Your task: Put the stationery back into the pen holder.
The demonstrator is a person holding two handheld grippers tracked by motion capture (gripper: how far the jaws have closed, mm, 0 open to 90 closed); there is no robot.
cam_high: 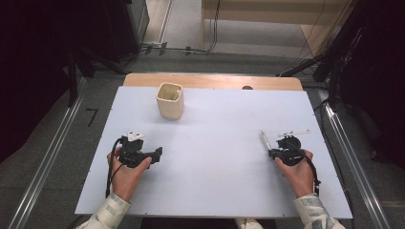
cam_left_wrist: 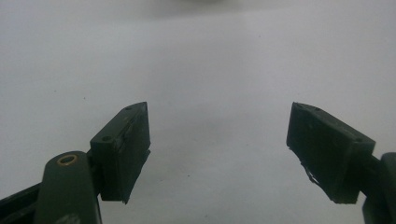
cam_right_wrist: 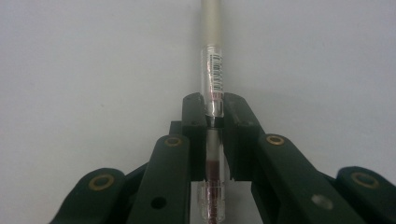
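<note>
White table (cam_high: 215, 157): right claw (cam_right_wrist: 214, 112) clenched on pen (cam_right_wrist: 212, 79), left claw (cam_left_wrist: 218, 140) released, empty.

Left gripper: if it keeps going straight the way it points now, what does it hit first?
Likely nothing. The left gripper, jaws open and empty, faces bare white table. In the high view it points right, and the cup sits well off that line. Depth is unclear.

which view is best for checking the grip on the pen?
Right gripper view: the pen runs straight between the right gripper, whose pads clamp its clear barrel. The high view gives a small sliver of the pen poking past the right gripper.
</note>
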